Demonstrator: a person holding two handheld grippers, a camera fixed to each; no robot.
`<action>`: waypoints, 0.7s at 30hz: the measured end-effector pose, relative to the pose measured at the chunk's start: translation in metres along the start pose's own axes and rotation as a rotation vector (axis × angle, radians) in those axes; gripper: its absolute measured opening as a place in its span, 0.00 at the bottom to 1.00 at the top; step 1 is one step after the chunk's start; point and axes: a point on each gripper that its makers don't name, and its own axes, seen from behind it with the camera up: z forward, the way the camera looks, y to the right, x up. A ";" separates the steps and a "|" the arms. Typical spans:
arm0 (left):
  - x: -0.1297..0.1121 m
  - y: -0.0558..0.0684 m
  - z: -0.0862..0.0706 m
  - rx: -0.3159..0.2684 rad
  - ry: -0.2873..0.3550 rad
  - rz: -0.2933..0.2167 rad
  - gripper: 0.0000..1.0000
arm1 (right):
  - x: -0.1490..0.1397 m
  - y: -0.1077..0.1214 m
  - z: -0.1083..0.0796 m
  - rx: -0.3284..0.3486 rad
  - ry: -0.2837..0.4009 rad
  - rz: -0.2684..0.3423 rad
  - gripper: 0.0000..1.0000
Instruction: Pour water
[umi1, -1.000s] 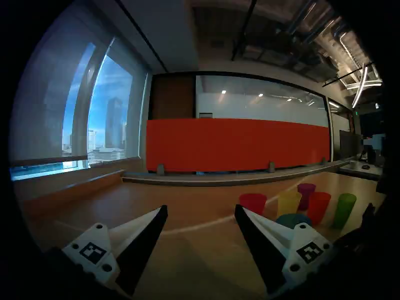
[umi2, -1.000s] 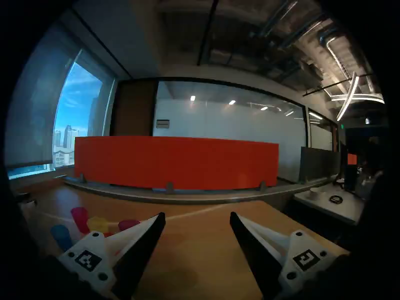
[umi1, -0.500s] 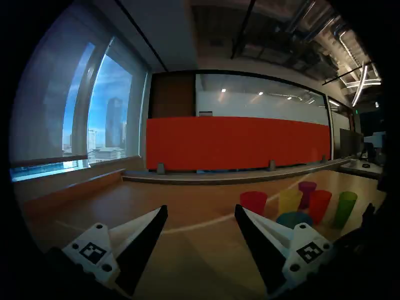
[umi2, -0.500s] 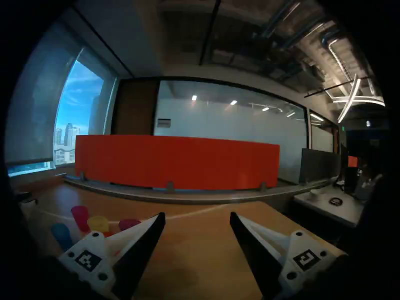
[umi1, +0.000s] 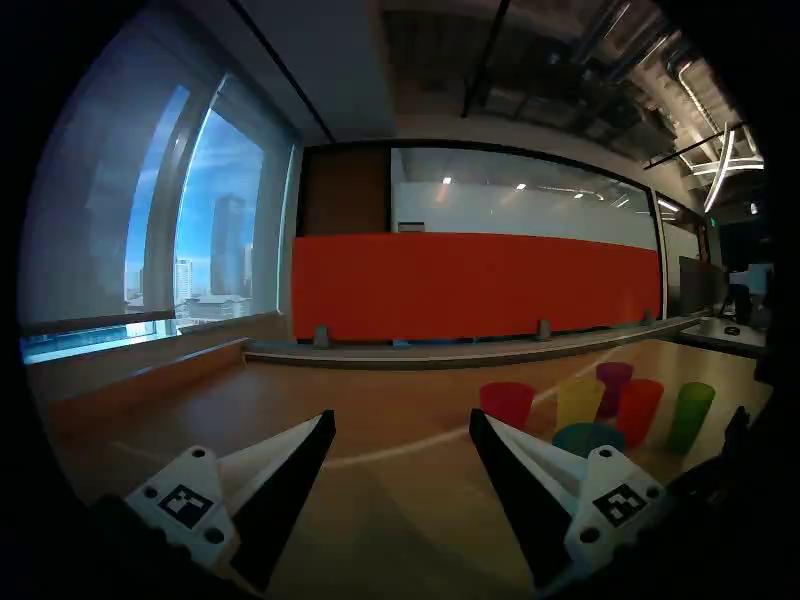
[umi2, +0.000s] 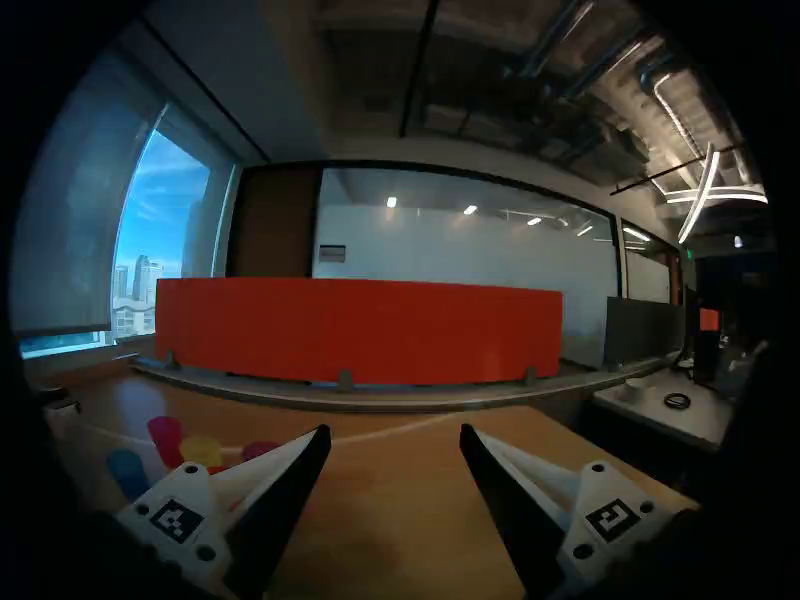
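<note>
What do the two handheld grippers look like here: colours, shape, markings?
The left gripper has two tapering, pointed jaws, black inside and white outside; each white base carries a square black-and-white marker and dark screw holes. The right gripper looks the same.

White left gripper (umi1: 402, 418), right gripper (umi2: 394, 432), black tapered fingers (umi1: 290, 478), square markers (umi1: 187, 506)

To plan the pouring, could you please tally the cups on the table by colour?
Red cup: 1
Orange cup: 1
Yellow cup: 1
Purple cup: 1
Green cup: 1
Teal cup: 1
Total: 6
</note>
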 end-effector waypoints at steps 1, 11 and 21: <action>0.000 0.000 0.000 0.000 0.000 0.000 1.00 | -0.002 0.000 0.000 0.004 0.000 0.001 1.00; 0.000 0.000 0.000 0.000 0.000 0.000 1.00 | -0.019 0.001 0.002 0.020 0.025 -0.004 1.00; 0.000 0.000 0.000 0.000 0.000 0.001 1.00 | -0.036 -0.012 0.011 0.051 0.066 0.007 1.00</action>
